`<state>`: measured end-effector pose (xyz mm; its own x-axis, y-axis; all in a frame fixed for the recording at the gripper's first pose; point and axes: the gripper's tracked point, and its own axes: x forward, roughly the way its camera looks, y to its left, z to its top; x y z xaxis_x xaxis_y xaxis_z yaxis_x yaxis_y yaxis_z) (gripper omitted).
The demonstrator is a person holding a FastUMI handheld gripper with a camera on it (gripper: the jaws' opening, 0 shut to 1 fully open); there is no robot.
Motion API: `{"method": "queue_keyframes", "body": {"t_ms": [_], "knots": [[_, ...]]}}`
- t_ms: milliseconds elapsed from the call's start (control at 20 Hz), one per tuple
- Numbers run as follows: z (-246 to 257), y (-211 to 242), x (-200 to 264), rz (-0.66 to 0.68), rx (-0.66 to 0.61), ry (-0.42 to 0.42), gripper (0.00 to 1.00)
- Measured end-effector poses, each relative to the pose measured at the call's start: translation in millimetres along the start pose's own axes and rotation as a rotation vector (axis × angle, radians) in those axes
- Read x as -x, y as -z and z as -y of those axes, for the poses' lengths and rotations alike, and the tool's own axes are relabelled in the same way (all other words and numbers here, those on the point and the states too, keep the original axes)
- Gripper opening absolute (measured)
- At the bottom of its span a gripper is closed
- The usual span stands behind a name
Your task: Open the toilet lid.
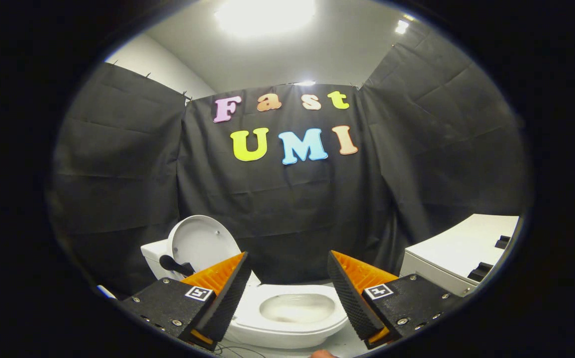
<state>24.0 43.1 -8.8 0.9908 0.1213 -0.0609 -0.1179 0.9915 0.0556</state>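
Note:
A white toilet stands low, just ahead of my fingers. Its lid (200, 242) is raised upright and leans back against the tank (154, 254), to the left beyond my left finger. The seat (287, 328) lies down around the open bowl (297, 308), seen through the gap between the fingers. My gripper (287, 291) hangs above the toilet's front, open, with nothing between the fingers. The black and orange fingers (228, 293) are wide apart and touch nothing. A dark handle-like part (173, 263) sticks out at the lid's base.
A white cabinet or appliance top (459, 253) with black fittings (481, 272) stands to the right of the toilet. Black cloth walls close in behind and on both sides. A bit of a fingertip (322, 354) shows at the very bottom.

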Motion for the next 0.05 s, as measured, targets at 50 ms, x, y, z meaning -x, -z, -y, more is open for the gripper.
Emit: {"method": "queue_keyframes", "body": {"t_ms": [50], "knots": [[4.3, 3.1, 3.6, -0.005, 0.006, 0.003, 0.95]]}}
